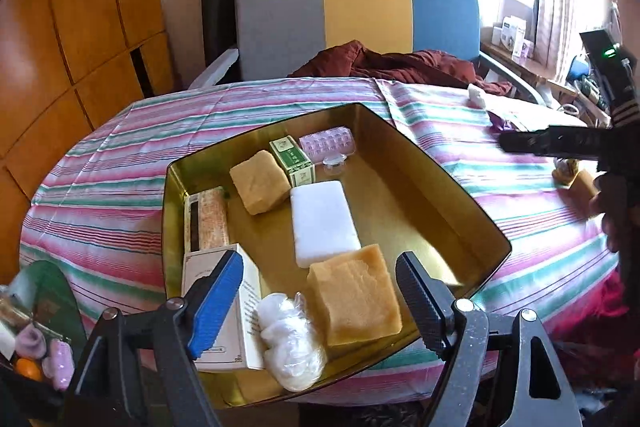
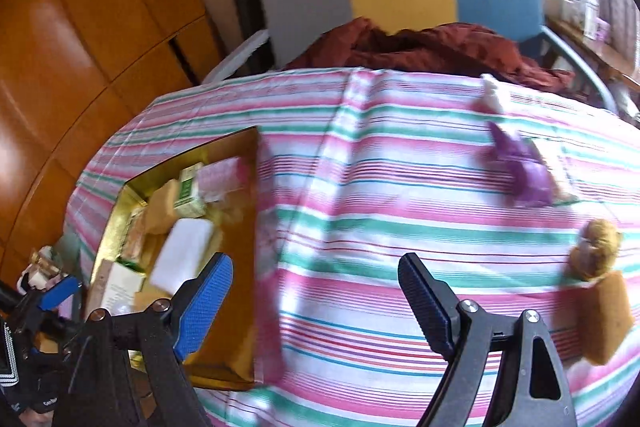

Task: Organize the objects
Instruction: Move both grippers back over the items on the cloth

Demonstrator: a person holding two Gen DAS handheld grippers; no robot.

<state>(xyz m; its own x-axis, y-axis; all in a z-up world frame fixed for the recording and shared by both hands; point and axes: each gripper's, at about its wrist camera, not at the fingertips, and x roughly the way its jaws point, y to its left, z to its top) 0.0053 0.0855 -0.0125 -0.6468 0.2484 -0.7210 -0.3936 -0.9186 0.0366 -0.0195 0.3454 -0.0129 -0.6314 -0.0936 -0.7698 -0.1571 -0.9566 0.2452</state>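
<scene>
We hold the left tool (image 1: 320,303) low over the near end of a gold tray (image 1: 472,223) that sits on the bench (image 1: 120,163), which is covered with a pink, green and white striped cloth. Its two fingers stand apart with nothing gripped — between them lie a tan sponge block (image 1: 354,301) and a clear bag of white stuff (image 1: 290,343), neither of them touched by a pad. Just beside the blue pad stands a white box (image 1: 248,311), and behind it, against the tray's left wall, a long patterned box (image 1: 208,225). A white bar (image 1: 322,223) lies in the middle of the tray; beyond it we see a second tan block (image 1: 260,183), a small green box (image 1: 292,163), a pink blister pack (image 1: 326,143) and a small clear cap (image 1: 334,161) near the far corner.

Our right tool (image 2: 320,301) hovers over bare striped cloth to the right of the tray, its fingers wide apart and empty. The right wrist view is blurred. Still loose on the cloth on that side are a purple wrapper (image 2: 524,167), a white lump (image 2: 494,97) near the far edge, a small brown plush toy (image 2: 596,247) and, touching it from the near side, another tan sponge (image 2: 608,315).

A dark red garment (image 1: 400,65) lies heaped at the far edge, in front of a chair (image 1: 360,11) with a grey, yellow and blue back.
</scene>
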